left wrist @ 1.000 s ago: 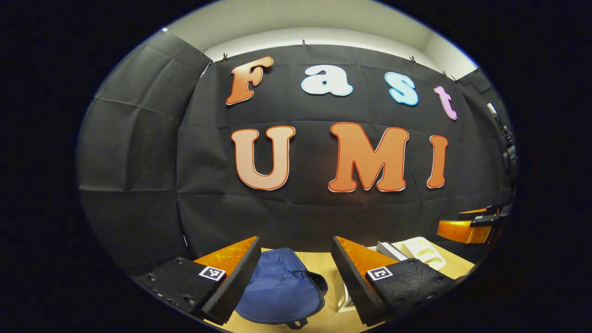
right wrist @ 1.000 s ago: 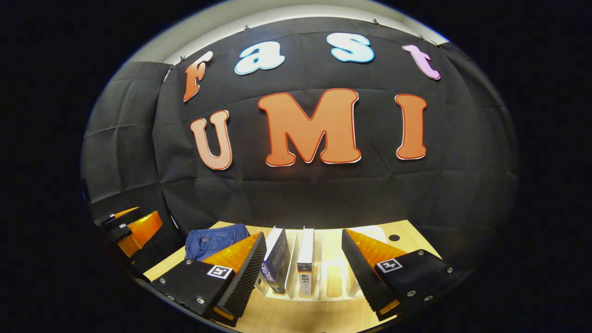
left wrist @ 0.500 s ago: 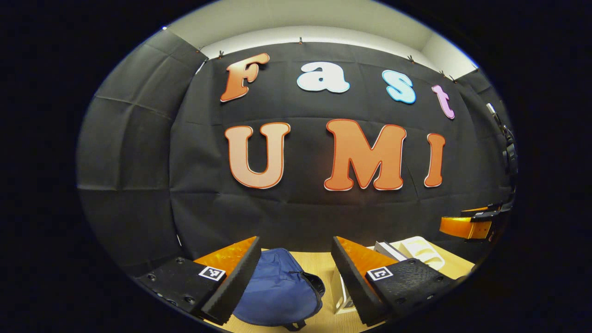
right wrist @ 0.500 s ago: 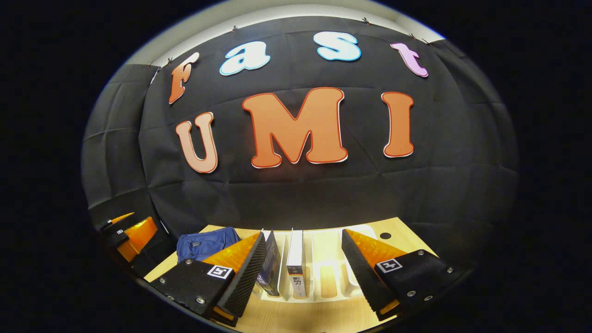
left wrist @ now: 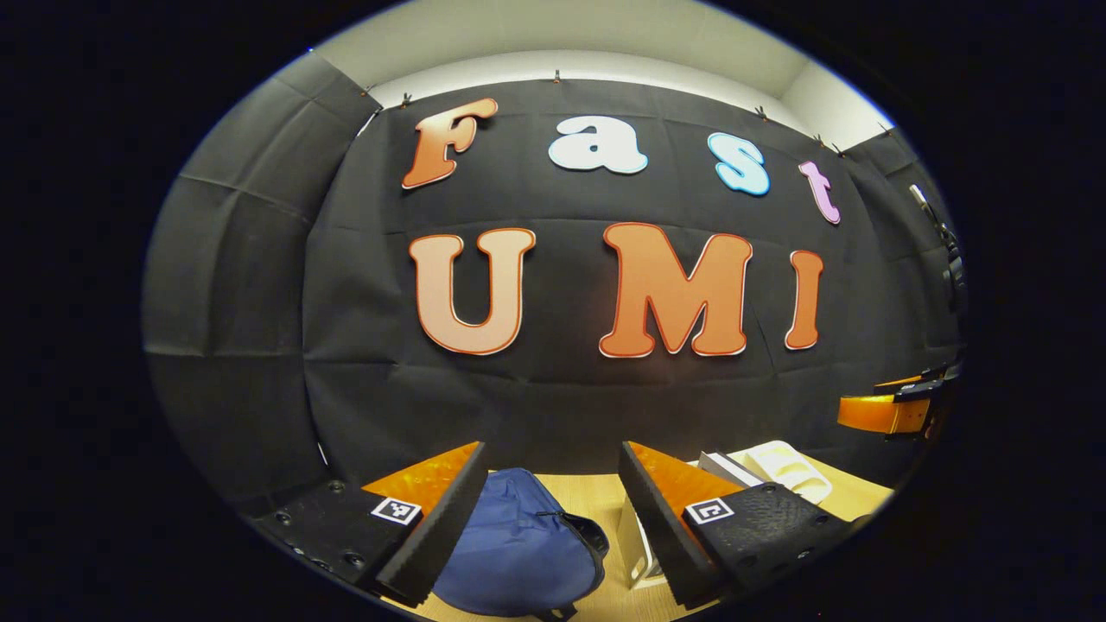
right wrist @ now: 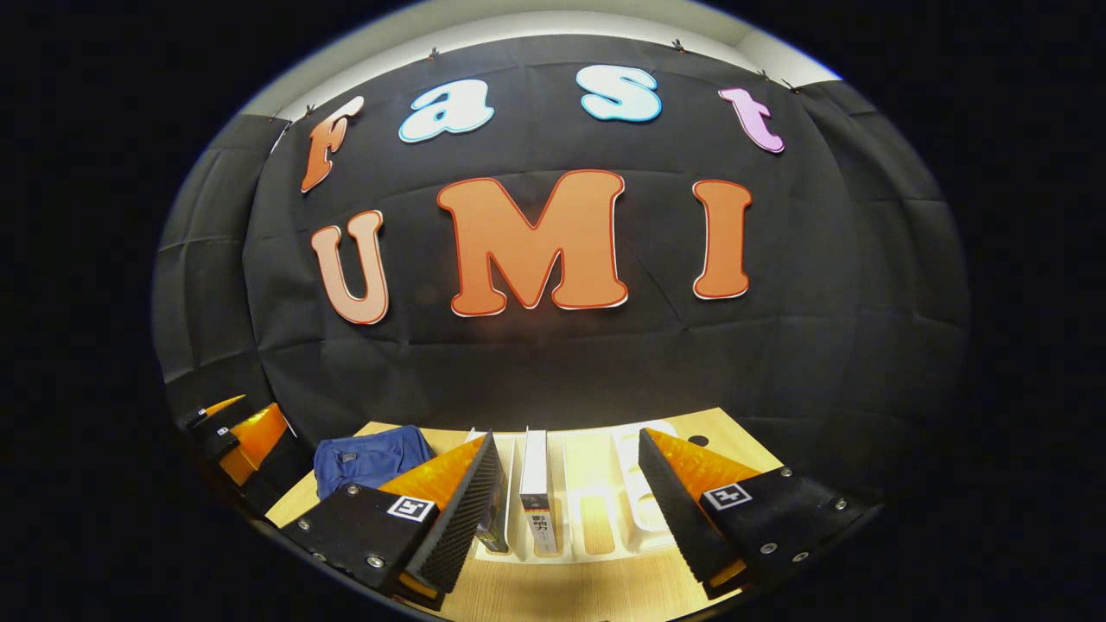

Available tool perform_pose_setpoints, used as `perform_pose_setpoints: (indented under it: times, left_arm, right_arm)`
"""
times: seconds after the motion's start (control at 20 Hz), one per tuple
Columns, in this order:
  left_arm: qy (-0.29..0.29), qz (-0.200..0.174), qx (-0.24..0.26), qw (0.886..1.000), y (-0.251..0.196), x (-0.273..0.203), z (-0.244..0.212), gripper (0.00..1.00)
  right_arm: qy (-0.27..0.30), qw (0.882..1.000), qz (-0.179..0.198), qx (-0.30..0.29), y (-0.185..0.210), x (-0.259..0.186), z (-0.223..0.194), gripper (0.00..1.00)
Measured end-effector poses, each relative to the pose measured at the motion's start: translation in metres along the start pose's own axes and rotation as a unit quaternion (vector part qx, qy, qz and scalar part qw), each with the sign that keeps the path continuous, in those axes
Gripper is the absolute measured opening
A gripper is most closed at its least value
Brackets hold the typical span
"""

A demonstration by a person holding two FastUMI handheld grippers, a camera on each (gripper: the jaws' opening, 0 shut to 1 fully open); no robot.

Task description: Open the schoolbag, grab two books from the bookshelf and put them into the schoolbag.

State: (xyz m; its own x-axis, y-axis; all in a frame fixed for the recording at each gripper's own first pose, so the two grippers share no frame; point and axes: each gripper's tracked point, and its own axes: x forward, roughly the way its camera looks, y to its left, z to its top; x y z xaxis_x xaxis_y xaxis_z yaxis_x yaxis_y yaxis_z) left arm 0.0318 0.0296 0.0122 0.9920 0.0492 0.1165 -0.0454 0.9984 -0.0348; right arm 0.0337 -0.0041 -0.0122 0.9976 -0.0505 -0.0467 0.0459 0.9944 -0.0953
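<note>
left gripper view: the left hand-held gripper (left wrist: 549,510) hangs above the light wooden worktop (left wrist: 596,497) with its two fingers spread wide apart and nothing between them. below and between the fingers lies the blue schoolbag (left wrist: 518,544), slumped on the worktop, its dark zip edge toward the right side of the bag; whether the zip is undone cannot be told. just right of the bag stands the white bookshelf (left wrist: 786,466), a slotted rack, with the slanted edge of a book (left wrist: 726,468) at its near end. at the far right edge, the right hand-held gripper (left wrist: 894,410) is seen from the side, raised above the rack. right gripper view: the right hand-held gripper (right wrist: 562,510) is likewise released, fingers wide apart and holding nothing, poised over the bookshelf (right wrist: 635,497). two books stand upright in neighbouring slots of the rack: a dark-covered book (right wrist: 499,518), partly hidden behind the left finger, and a white-spined book (right wrist: 536,492) just to its right; the slots farther right hold nothing. the schoolbag (right wrist: 367,458) lies on the worktop (right wrist: 708,428) to the left of the rack, close beside it. the left hand-held gripper (right wrist: 238,428) appears at the far left edge, above the worktop's near corner.
</note>
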Motion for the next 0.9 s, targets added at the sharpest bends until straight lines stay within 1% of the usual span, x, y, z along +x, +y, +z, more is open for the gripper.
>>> perform_pose_setpoints:
  times: [0.1,0.25,0.4,0.7,0.9]
  left_arm:
    - [-0.003,0.003,-0.012,1.000,0.003,-0.002,-0.001,0.95]
    - [0.009,0.011,-0.005,1.000,0.011,-0.002,-0.005,0.94]
    - [0.021,0.010,-0.015,1.000,0.013,-0.003,-0.011,0.95]
    - [0.018,0.011,0.015,1.000,0.016,-0.006,-0.008,0.95]
    - [0.020,0.012,0.012,1.000,0.015,-0.006,-0.010,0.95]
  right_arm:
    - [0.002,1.000,0.002,-0.002,0.002,-0.001,-0.001,0.97]
    - [0.001,1.000,0.008,-0.010,0.008,-0.003,-0.002,0.97]
    - [0.003,1.000,0.013,-0.010,0.011,-0.003,-0.001,0.97]
    - [0.002,1.000,0.002,-0.008,-0.001,-0.003,0.000,0.97]
    - [0.004,1.000,-0.004,-0.005,-0.006,-0.004,-0.002,0.97]
